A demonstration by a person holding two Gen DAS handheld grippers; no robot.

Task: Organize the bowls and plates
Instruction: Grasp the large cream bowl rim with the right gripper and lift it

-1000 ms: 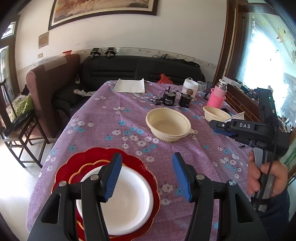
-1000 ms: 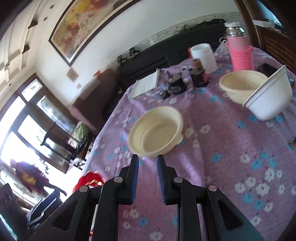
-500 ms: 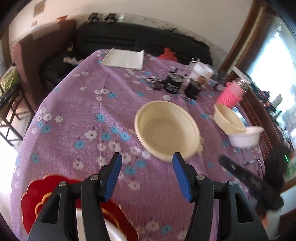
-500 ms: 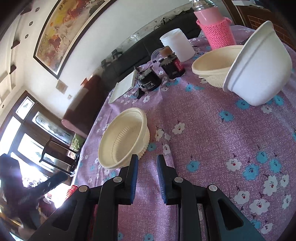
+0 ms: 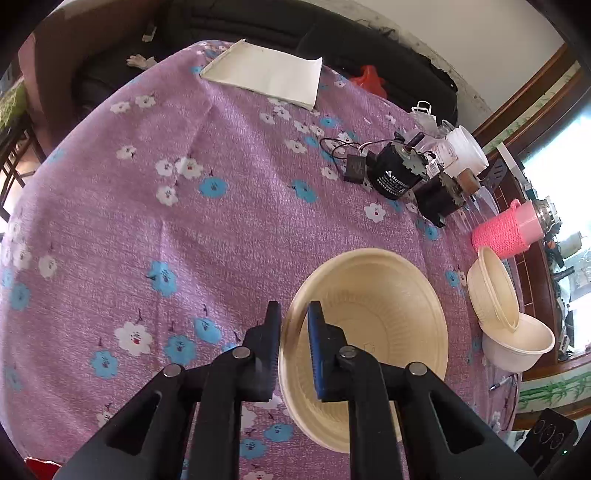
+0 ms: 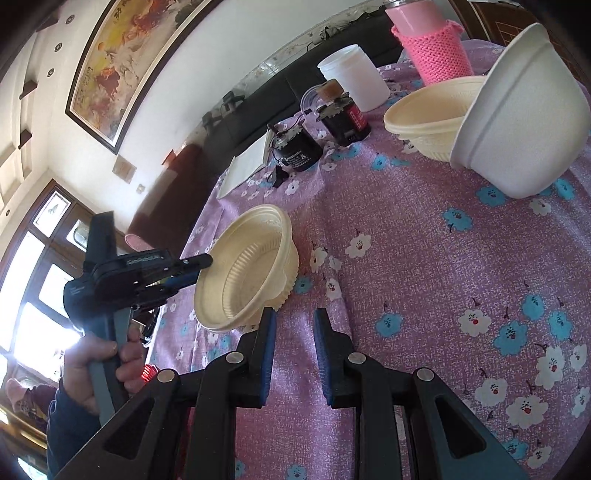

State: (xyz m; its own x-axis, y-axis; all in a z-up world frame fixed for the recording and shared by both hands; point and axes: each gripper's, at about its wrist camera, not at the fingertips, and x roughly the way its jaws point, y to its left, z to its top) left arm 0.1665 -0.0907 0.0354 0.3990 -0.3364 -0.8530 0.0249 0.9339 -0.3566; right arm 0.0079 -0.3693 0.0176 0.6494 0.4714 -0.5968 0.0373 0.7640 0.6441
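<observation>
A large cream bowl (image 5: 373,325) sits on the purple flowered tablecloth (image 5: 184,229). My left gripper (image 5: 294,314) is shut on its near rim, one finger inside and one outside. In the right wrist view the bowl (image 6: 247,269) is tilted up on its side, with the left gripper (image 6: 195,269) pinching its far rim. My right gripper (image 6: 294,325) hovers just above the cloth beside the bowl, jaws a narrow gap apart and holding nothing. A smaller cream bowl (image 5: 491,288) and a white bowl (image 5: 517,347) leaning on it sit at the right.
Two black motors (image 5: 395,173) with wires, a white jar (image 5: 465,151) and a pink knit-sleeved bottle (image 5: 506,229) stand at the back right. A white folded paper (image 5: 266,74) lies at the far end. A black sofa (image 5: 295,22) is behind the table.
My left gripper moved forward from the red and white plates to the large cream bowl and closed on its rim, tilting it. My right gripper moved closer to the bowl and opened slightly.
</observation>
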